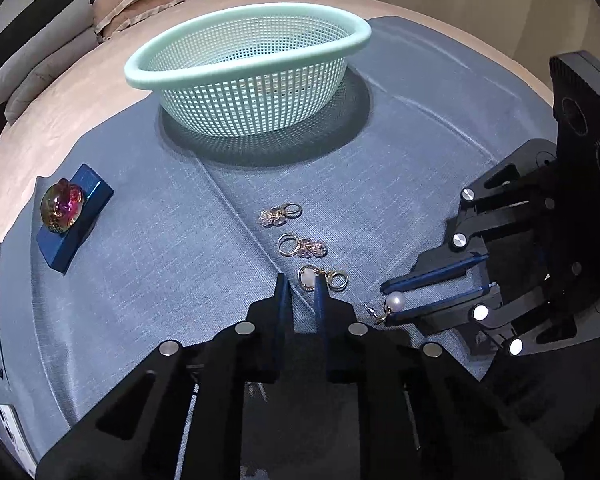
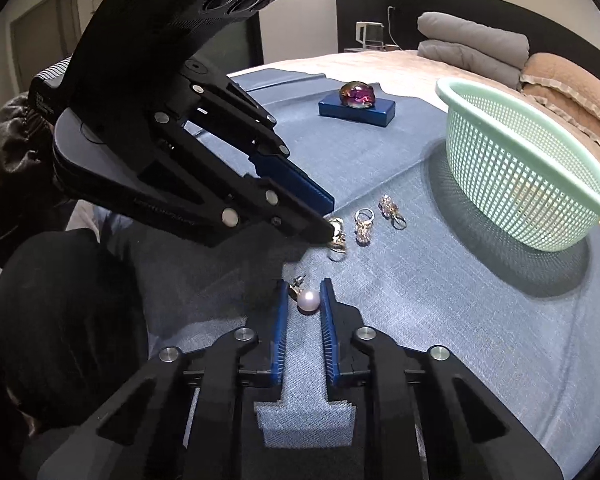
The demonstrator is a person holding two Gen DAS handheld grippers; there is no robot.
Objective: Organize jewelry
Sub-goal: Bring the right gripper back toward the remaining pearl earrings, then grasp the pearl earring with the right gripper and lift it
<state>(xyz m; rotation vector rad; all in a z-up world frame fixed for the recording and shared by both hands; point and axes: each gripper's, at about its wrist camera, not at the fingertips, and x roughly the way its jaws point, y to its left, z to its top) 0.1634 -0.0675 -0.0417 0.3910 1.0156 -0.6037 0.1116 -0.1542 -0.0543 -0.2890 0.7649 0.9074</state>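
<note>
The right gripper (image 2: 304,300) sits low over the cloth (image 2: 440,320), jaws part open around the pearl earring (image 2: 309,302), not visibly pinching it; this looks like the start of a pick for the basket (image 2: 540,184). The left gripper (image 1: 302,288) slants down from the left, jaws narrowly apart beside the oval earring (image 1: 323,277), holding nothing; two crystal earrings (image 1: 296,230) lie in line toward the basket, probably laid out for picking singly.

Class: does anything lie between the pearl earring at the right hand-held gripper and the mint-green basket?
Nothing blocks it. The pearl earring has open blue cloth up to the mint-green mesh basket; the other earrings lie left of that line.
</note>
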